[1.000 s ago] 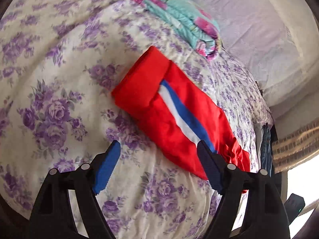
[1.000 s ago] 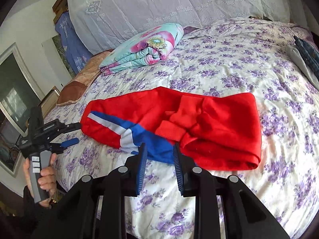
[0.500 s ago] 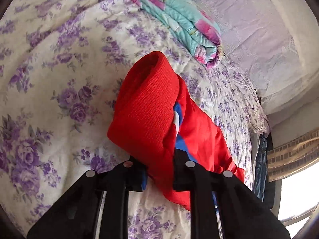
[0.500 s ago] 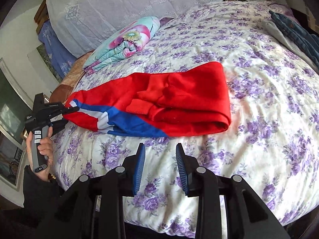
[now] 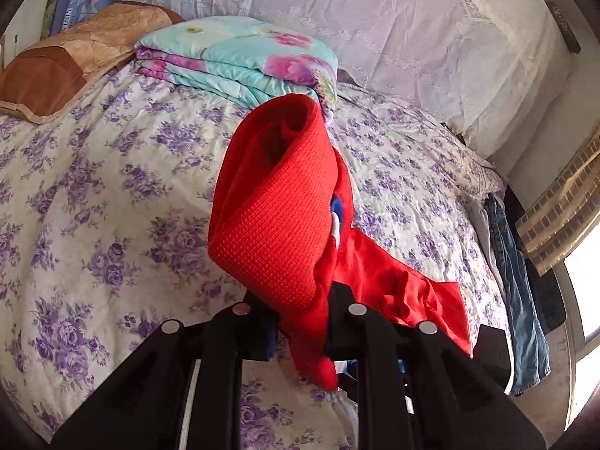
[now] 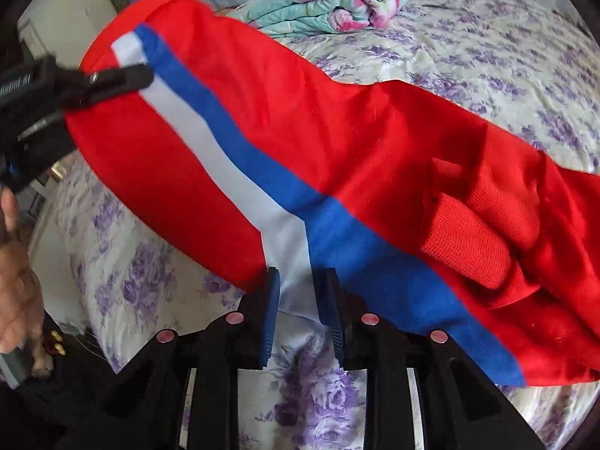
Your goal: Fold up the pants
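The pants (image 6: 337, 157) are already doubled lengthwise into one long red band with a blue and white stripe, and a ribbed cuff is seen tucked among the bunched cloth at the far end. The crosswise fold is judged only begun: one end is lifted off the bed (image 5: 112, 195), while the other end lies on the flowered cover. The left tongs (image 5: 300, 322) are clamped on the raised end of the pants, with cloth hanging below them. The right tongs (image 6: 298, 300) are a little apart; they have just been closing, the white stripe at the near edge is seen between them, and it cannot be told whether the pads press on it. What is left, by this reading, is for the lifted end to be carried over onto the resting end and the stack to be flattened.

Plenty of bare cover is offered on both sides of the pants. A folded quilt (image 5: 240, 60) lies well behind, near the pillows (image 5: 375, 18), and jeans (image 5: 513, 273) hang over the bed's far side edge. The near edge of the bed is close under the right tongs.
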### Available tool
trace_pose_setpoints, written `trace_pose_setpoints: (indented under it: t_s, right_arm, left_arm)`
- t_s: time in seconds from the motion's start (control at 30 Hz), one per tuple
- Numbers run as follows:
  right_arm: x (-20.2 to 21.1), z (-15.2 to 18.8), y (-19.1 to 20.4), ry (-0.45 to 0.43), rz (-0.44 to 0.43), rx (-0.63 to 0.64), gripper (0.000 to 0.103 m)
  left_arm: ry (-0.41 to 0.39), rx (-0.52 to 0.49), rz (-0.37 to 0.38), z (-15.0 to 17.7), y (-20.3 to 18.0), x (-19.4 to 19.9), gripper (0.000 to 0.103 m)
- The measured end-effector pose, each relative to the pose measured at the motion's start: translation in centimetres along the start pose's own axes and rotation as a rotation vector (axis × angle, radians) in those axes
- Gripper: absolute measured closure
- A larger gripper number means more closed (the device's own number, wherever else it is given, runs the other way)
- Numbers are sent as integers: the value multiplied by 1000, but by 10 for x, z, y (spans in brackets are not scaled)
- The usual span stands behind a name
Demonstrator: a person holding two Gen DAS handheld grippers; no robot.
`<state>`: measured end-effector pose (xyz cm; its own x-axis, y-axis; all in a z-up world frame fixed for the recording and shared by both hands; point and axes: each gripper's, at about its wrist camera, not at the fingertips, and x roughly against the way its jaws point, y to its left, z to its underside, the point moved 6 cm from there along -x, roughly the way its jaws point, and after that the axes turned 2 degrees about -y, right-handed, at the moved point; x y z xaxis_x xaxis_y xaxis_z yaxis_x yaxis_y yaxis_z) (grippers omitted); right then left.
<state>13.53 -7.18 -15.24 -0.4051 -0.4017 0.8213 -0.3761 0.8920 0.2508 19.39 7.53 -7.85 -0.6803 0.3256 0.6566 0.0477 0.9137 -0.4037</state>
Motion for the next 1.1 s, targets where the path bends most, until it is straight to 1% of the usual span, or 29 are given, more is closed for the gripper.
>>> trace_pose_setpoints:
  t_s: [0.03,0.07,0.1,0.13,0.17,0.2,0.27,0.33,0.37,0.4,0.43,0.5,0.53,0.57,0.6,0.67,0.7,0.77,0.8,0.9,1.0,1.07,1.1]
  right_arm:
    - [5,-5,0,16,-41,-14,78]
    - [12,-13,-3,4,-76,-39,82]
    - [18,-23,-10,-24,-54,-50,83]
    - [22,-34,-20,-53,14,-49,83]
    - [21,-44,-29,-69,58,-53,80]
    - [16,-52,-37,-63,62,-64,80]
    - [-3,-63,-51,-23,44,-98,81]
    - [-30,-66,-61,38,39,-113,83]
    - [-41,-65,-63,54,30,-122,83]
    - [-42,-65,-63,34,31,-116,84]
    - [-39,-65,-62,37,31,-113,84]
    - [-24,-62,-67,39,-3,-168,83]
    - [-10,-61,-70,18,-26,-191,82]
    - [9,-58,-73,-22,-35,-195,82]
    - [32,-54,-80,-79,-21,-191,82]
    - [78,-41,-99,-196,26,-209,82]
    - [98,-32,-111,-243,45,-230,79]
    - [135,-4,-140,-325,66,-306,73]
    - [147,12,-154,-347,75,-349,71]
    - [170,65,-195,-368,108,-480,71]
    - [182,107,-226,-373,134,-578,70]
    - [180,124,-239,-371,142,-616,70]
    - [178,130,-243,-366,142,-629,70]
  left_arm:
    - [-4,-19,-11,-1,-2,-2,88]
    - [-8,-33,-16,-2,-4,-3,88]
    - [-7,-38,-9,-2,-6,-3,88]
    - [-5,-37,3,-3,-8,-3,88]
    - [-4,-36,15,-4,-10,-3,88]
    - [-5,-38,21,-4,-13,-2,88]
    - [-8,-49,19,-4,-19,-1,88]
    - [-8,-63,14,-4,-25,-1,88]
    - [-9,-73,11,-4,-29,-1,88]
    - [-7,-84,7,-4,-32,-2,88]
    - [-5,-95,1,-3,-36,-3,88]
    - [3,-117,-12,1,-43,-6,88]
    - [9,-129,-18,3,-48,-6,88]
    - [15,-146,-23,5,-53,-7,88]
    - [18,-163,-29,7,-59,-8,88]
    - [24,-191,-37,12,-73,-9,88]
    - [27,-204,-39,14,-82,-11,88]
    - [38,-231,-36,20,-102,-19,88]
    - [49,-245,-31,23,-115,-24,88]
    - [97,-305,4,40,-159,-47,88]
    - [154,-396,27,71,-209,-77,88]
    - [212,-450,12,97,-234,-108,88]
    - [254,-473,-7,113,-240,-128,88]
